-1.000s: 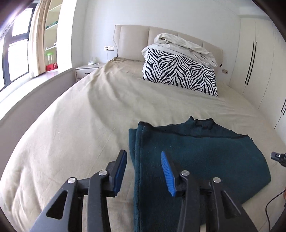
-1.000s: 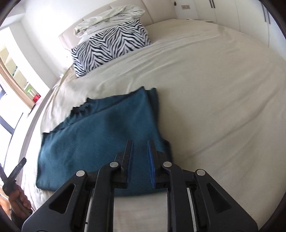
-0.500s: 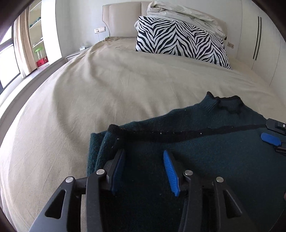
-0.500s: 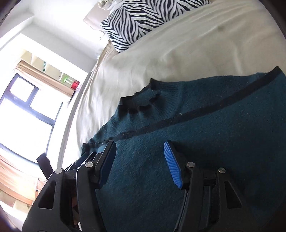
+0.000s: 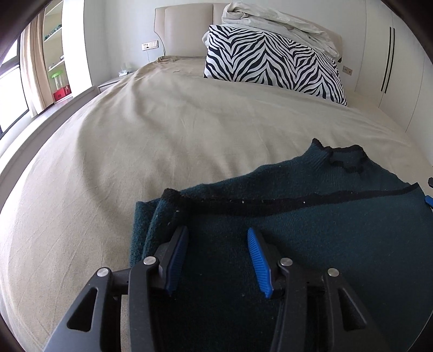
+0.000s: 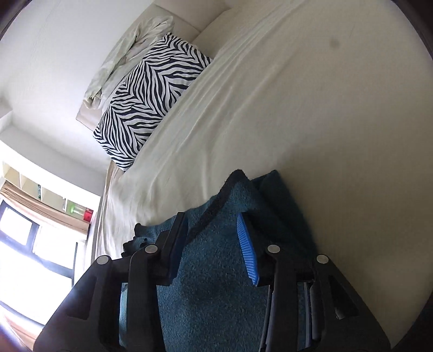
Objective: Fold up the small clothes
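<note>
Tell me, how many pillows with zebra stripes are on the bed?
1. The zebra pillow leans at the head of the bed, under a crumpled pale blanket. Others may be hidden beneath.

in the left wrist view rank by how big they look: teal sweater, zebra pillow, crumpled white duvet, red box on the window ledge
1. teal sweater, though it lies nearest the camera
2. zebra pillow
3. crumpled white duvet, partly hidden behind the pillow
4. red box, small and far off

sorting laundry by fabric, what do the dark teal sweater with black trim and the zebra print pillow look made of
Dark teal sweater with black trim: looks like a soft knit, possibly wool or a blend; fuzzy matte nap with lint specks and a ribbed black edge. Zebra print pillow: looks like smooth woven cloth, maybe cotton; flat matte surface with crisp printed stripes. Fibre can't be confirmed.
</note>
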A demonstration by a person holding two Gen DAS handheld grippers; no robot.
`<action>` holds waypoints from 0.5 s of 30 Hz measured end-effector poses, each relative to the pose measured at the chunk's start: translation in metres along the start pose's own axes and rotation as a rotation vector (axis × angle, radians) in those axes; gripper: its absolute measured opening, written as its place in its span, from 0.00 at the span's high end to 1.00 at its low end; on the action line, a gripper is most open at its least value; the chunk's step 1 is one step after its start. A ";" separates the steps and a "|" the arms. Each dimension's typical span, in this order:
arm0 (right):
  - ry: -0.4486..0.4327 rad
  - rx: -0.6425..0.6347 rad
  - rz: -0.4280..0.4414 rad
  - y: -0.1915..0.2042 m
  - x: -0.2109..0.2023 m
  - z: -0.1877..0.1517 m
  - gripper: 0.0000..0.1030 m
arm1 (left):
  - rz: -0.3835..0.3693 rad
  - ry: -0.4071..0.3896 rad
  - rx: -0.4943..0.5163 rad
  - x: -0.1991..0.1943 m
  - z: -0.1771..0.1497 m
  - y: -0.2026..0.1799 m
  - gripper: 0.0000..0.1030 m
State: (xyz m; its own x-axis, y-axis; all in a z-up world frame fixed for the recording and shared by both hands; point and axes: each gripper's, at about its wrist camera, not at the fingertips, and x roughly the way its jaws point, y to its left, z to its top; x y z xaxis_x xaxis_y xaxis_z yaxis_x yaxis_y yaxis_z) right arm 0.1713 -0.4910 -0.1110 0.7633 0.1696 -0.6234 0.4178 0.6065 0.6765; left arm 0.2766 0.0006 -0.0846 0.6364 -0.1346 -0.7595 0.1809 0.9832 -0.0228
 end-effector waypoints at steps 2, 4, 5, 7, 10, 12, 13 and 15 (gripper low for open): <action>0.030 -0.051 0.067 0.019 -0.010 -0.011 0.59 | -0.001 -0.001 -0.001 0.000 0.000 0.000 0.52; 0.099 -0.111 0.160 0.045 -0.015 -0.031 0.59 | 0.001 -0.001 0.001 0.000 0.000 0.000 0.52; 0.127 -0.155 0.201 0.061 -0.015 -0.044 0.56 | 0.000 -0.001 0.000 0.000 0.000 0.000 0.52; 0.204 -0.256 0.243 0.094 -0.008 -0.078 0.53 | -0.001 -0.001 0.000 0.000 0.000 0.001 0.52; 0.335 -0.362 0.280 0.118 0.012 -0.120 0.53 | -0.001 -0.001 0.000 0.000 0.000 0.000 0.52; 0.377 -0.376 0.233 0.112 0.028 -0.135 0.53 | -0.002 -0.001 0.000 0.000 0.000 0.000 0.52; 0.387 -0.349 0.209 0.101 0.032 -0.138 0.54 | -0.003 -0.002 -0.001 0.000 0.000 0.000 0.52; 0.377 -0.247 0.269 0.074 0.034 -0.128 0.59 | -0.005 -0.003 -0.003 0.000 0.000 0.000 0.52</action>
State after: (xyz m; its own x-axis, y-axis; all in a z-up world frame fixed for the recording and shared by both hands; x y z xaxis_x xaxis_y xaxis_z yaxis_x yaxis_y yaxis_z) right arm 0.1648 -0.3409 -0.1319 0.5778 0.5849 -0.5692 0.0685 0.6602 0.7480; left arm 0.2771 0.0010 -0.0843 0.6377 -0.1403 -0.7574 0.1823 0.9828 -0.0285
